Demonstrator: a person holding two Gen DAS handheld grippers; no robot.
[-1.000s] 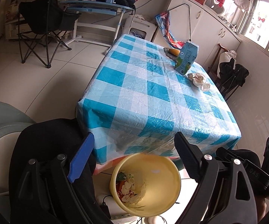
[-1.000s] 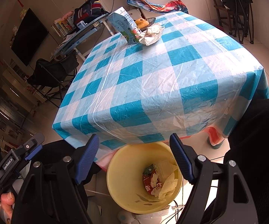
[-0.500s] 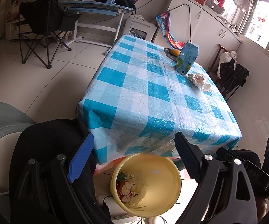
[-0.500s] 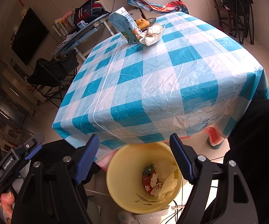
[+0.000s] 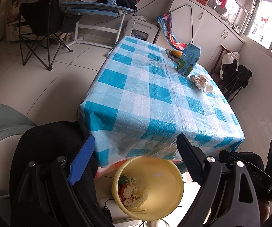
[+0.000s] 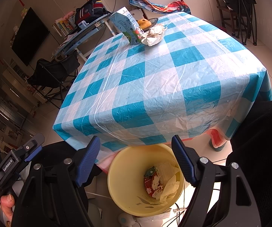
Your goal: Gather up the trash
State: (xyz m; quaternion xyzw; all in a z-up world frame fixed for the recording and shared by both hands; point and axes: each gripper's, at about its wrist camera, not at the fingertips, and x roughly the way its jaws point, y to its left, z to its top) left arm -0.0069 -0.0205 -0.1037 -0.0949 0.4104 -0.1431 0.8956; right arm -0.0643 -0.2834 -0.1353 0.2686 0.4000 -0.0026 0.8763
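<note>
Hovering: left gripper (image 5: 136,147) and right gripper (image 6: 136,147) tilt downward over the yellow bin (image 6: 120,174), jaws apart, nothing between them.
Bin: just below the fingertips, mouth up, wrappers inside.
Crumpled paper (image 6: 154,35): far ahead across the checked table (image 6: 154,87), touching the milk carton (image 6: 126,26).
Carton: upright, long axis vertical.

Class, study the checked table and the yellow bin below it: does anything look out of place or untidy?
Yes. A crumpled paper wad lies loose on the checked tablecloth at the far end, touching or nearly touching a milk carton. It looks like trash not yet collected; other wrappers already sit in the yellow bin.
</note>
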